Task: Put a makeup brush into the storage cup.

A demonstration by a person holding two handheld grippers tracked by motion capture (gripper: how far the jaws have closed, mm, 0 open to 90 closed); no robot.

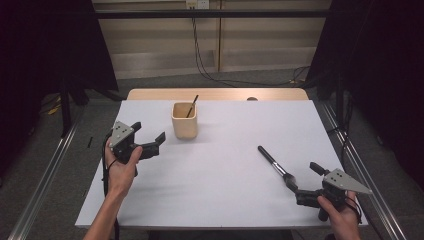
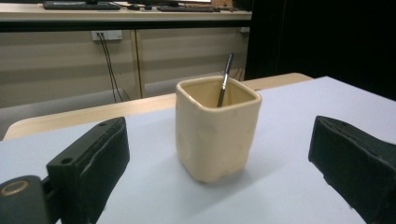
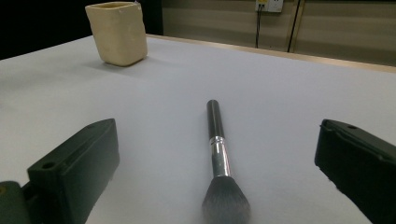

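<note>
1. Your left hand (image 1: 121,167) sat nearest on the left, holding the left gripper (image 1: 148,133) just above the white table (image 1: 225,200), jaws spread wide and gripping nothing.
2. You had that gripper aimed at the cream cup (image 2: 216,132), which stood just beyond its jaws; judging by the pose, you meant to steady the cup or were simply waiting beside it.
3. That cup looked like glazed ceramic, squarish with rounded corners and slightly uneven walls, standing upright toward the far middle of the table.
4. One thin dark-handled tool (image 2: 224,80) leaned inside the cup against its far-right corner, its metal stem poking above the rim, so the cup probably served as a holder.
5. Further right, the makeup brush (image 3: 219,158) lay flat on the table, smooth black handle pointing far-left, shiny metal ferrule in the middle, soft dark bristles nearest you.
6. Your right gripper (image 1: 304,183) rested at the near right, jaws wide apart and empty, straddling the bristle end without touching it, lined up along the brush, seemingly to close on it.
</note>
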